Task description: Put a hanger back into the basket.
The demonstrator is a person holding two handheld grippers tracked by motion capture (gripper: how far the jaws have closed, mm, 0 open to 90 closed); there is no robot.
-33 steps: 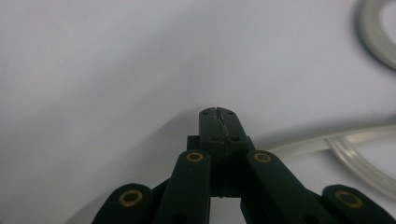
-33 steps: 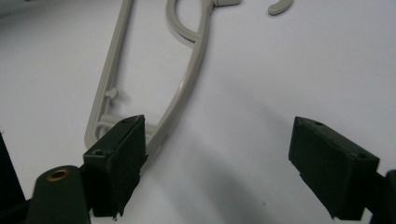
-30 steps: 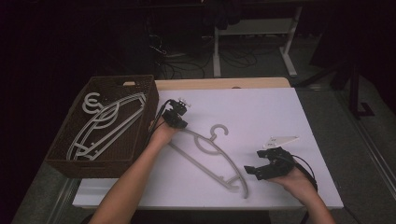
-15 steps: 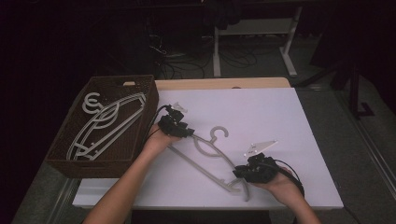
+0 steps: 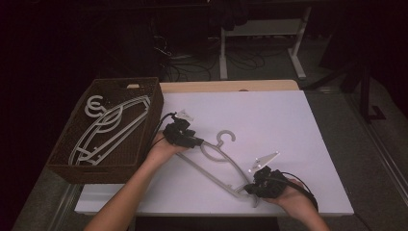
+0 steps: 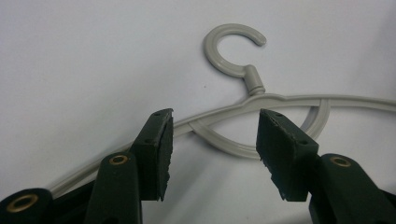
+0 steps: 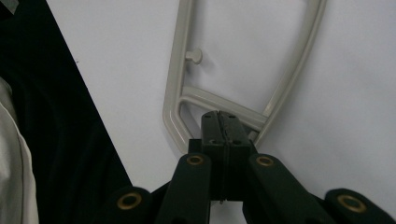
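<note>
High view: your grey plastic hanger [image 5: 217, 159] lies flat on the white table [image 5: 288, 125], hook pointing away from you, just right of the brown wicker basket [image 5: 67, 166] holding more hangers [image 5: 108, 127]. Your left gripper [image 5: 196, 142] has just been opening; its jaws stand apart at the hanger's shoulder, pads off it. Your right gripper [image 5: 250, 189] has just clenched on the hanger's near end corner.
</note>
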